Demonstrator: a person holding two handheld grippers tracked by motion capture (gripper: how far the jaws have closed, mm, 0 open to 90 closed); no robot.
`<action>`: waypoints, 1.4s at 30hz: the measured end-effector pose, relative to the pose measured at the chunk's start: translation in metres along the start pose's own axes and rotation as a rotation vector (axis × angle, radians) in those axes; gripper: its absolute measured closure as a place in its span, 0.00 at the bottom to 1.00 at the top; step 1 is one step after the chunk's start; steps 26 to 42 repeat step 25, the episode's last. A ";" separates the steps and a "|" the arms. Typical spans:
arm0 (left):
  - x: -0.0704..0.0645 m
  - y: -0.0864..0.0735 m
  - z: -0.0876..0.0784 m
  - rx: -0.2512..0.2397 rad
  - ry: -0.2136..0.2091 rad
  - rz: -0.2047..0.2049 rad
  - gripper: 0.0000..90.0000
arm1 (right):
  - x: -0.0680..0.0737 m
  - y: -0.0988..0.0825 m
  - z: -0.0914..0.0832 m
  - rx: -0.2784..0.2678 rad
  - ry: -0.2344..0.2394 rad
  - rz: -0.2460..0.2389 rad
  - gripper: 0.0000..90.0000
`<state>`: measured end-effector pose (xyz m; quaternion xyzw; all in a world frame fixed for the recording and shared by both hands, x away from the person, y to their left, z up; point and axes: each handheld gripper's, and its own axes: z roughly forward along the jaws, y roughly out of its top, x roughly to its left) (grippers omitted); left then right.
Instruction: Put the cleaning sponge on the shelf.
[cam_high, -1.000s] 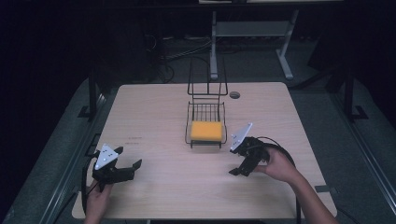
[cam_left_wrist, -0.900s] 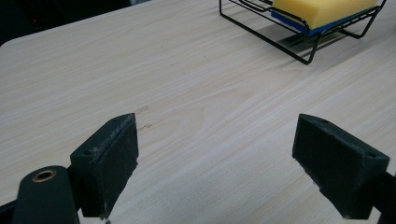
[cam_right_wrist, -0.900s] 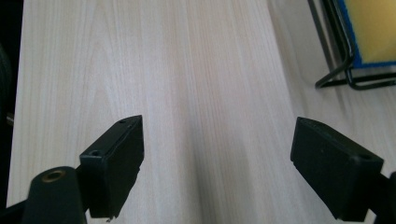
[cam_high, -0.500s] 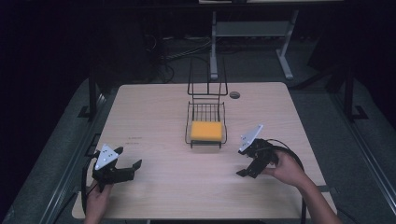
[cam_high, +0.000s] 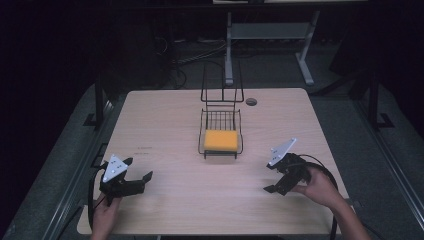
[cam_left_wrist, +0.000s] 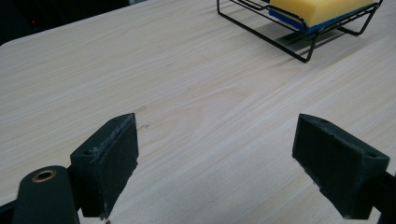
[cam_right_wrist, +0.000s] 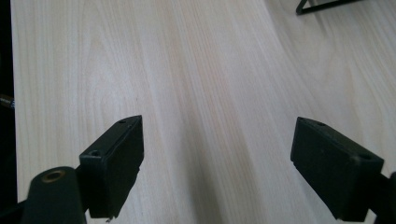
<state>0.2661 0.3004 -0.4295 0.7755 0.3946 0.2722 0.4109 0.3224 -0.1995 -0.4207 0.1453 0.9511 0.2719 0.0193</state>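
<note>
Both grippers, left (cam_high: 134, 181) and right (cam_high: 278, 181), hover near the tabletop's (cam_high: 170, 120) front corners, jaws wide open, empty; the sponge (cam_high: 221, 140) lies in the wire rack (cam_high: 221, 121).

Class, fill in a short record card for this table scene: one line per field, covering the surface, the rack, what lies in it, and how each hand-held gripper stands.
Surface: light wooden table
Rack: black wire rack, near the table's middle, tall back loop at its far end
Contents: yellow sponge lying flat in the rack, blue underside seen in the left gripper view
Left hand-held gripper: jaws open, nothing between them, near the table's front left
Right hand-held gripper: jaws open, nothing between them, at the front right
Contact with sponge: none
</note>
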 end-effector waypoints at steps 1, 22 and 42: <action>0.000 0.000 0.000 0.000 0.000 0.000 0.15 | 0.000 -0.002 -0.001 0.003 -0.004 0.005 0.19; -0.002 0.000 -0.001 -0.006 -0.001 0.003 0.15 | 0.010 -0.028 -0.014 -0.009 -0.065 0.046 0.19; -0.001 0.000 -0.001 -0.008 0.001 0.005 0.16 | 0.017 -0.028 -0.020 -0.026 -0.102 0.051 0.19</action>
